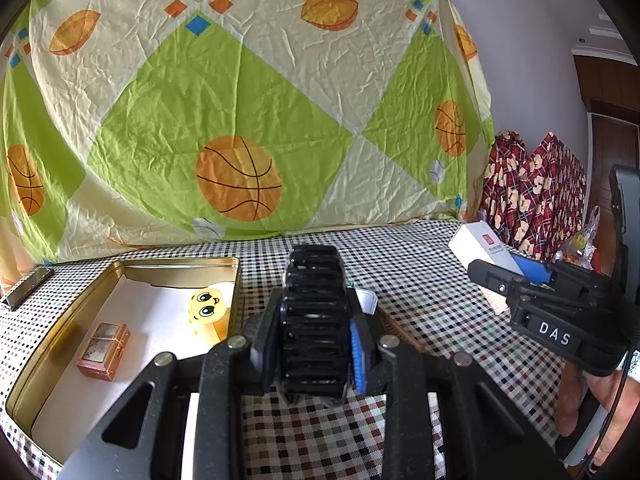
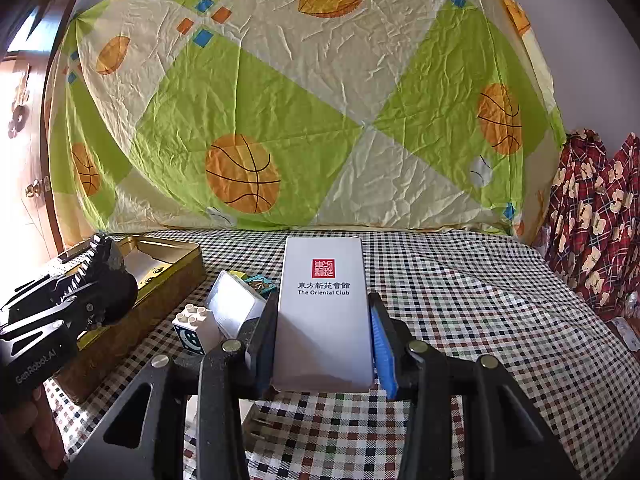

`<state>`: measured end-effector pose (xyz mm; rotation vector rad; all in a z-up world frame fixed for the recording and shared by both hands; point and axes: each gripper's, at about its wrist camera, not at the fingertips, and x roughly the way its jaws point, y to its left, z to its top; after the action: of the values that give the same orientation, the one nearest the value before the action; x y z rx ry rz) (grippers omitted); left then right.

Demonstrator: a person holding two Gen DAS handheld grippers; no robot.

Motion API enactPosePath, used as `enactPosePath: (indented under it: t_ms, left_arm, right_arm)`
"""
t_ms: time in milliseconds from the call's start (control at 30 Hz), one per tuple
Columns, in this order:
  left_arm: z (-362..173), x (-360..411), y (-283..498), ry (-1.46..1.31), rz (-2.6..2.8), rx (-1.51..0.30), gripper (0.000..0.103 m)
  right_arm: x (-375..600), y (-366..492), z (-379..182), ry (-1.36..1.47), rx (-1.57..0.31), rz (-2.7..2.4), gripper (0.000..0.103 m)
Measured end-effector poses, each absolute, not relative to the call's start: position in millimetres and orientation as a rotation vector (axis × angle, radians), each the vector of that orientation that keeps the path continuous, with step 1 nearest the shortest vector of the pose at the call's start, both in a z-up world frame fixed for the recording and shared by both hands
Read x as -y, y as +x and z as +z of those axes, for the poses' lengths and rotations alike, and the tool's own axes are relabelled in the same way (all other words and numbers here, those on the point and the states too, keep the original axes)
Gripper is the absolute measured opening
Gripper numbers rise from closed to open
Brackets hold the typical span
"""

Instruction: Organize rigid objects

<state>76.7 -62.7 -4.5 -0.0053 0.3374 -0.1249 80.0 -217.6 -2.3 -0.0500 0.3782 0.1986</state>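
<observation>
Nearest the lens, the left hand-held gripper [image 1: 316,344] was clenched on a black ribbed plastic comb-like piece [image 1: 314,320], its long axis pointing away along the fingers. The open gold metal tin [image 1: 60,344] lay just to its left on the checked table [image 1: 420,288], nearer this hand than the other. The right hand-held gripper [image 2: 324,344] was grasping a white rectangular card box [image 2: 323,304], lengthwise, with the tin far to its left.
</observation>
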Motion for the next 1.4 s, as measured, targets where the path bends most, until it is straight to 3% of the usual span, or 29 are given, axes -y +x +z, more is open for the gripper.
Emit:
enactPosePath:
  t_ms: [1400]
  left_arm:
    - [1, 56, 60, -0.024, -0.069, -0.247, 0.027]
  right_arm:
    - [220, 48, 9, -0.066, -0.198, 0.200, 0.044]
